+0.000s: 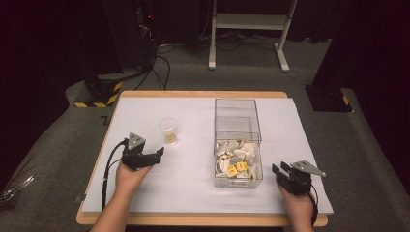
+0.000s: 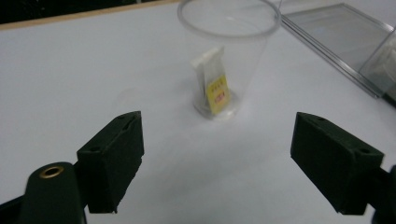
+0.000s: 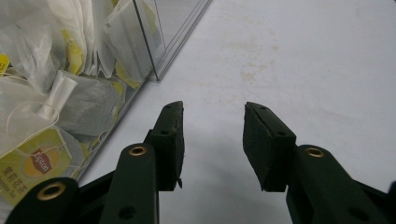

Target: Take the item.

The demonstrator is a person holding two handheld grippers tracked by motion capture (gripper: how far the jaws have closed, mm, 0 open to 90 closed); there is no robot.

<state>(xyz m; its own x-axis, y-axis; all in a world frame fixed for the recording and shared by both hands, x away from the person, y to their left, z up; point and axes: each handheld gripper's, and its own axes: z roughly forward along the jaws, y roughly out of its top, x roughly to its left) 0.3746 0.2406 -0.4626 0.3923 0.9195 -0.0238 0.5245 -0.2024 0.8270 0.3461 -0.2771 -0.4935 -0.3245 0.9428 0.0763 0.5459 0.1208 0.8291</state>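
Standing apart: cup (image 1: 169, 130) and tea-bag box (image 1: 237, 145).

The left gripper (image 1: 153, 155) sits in the left hand (image 1: 129, 175), with the forearm entering from the bottom edge. Its jaws point toward the right and stand wide apart with nothing between them. The right gripper (image 1: 280, 170) sits in the right hand (image 1: 299, 200) near the right edge of the worktop (image 1: 193, 193). Its jaws point left, part open with a narrow gap, and grip nothing.
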